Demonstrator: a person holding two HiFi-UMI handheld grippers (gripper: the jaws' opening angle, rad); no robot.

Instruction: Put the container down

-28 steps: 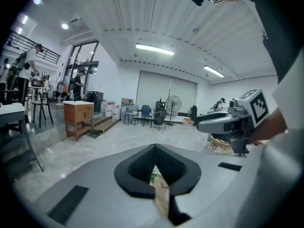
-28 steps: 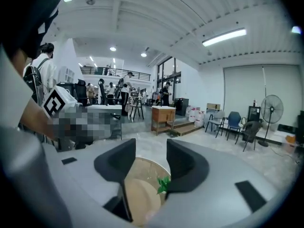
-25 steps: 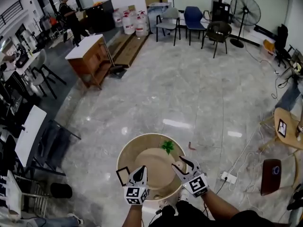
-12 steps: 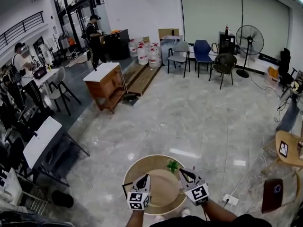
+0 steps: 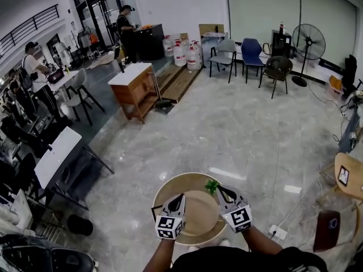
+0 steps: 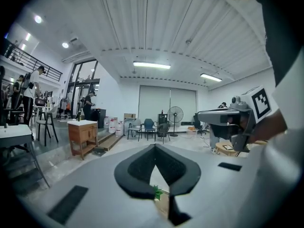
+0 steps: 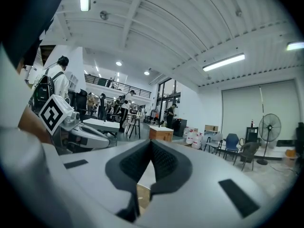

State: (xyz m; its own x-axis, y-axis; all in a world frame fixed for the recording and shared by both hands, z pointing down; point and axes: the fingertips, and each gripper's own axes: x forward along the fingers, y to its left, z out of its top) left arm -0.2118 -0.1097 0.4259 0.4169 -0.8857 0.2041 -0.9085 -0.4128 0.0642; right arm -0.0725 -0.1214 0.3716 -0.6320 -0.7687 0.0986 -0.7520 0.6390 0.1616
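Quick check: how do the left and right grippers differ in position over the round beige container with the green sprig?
The left gripper points at the left rim of the round beige container, beside a small dark-framed square; the right gripper points at the far-right rim, tips next to the green leafy sprig. The right gripper reaches further across the container than the left gripper. Shared: both have their jaws together.

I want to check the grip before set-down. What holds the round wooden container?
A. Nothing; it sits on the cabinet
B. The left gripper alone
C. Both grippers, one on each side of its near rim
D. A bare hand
C: the head view shows the left gripper and the right gripper each closed on the rim of the container.
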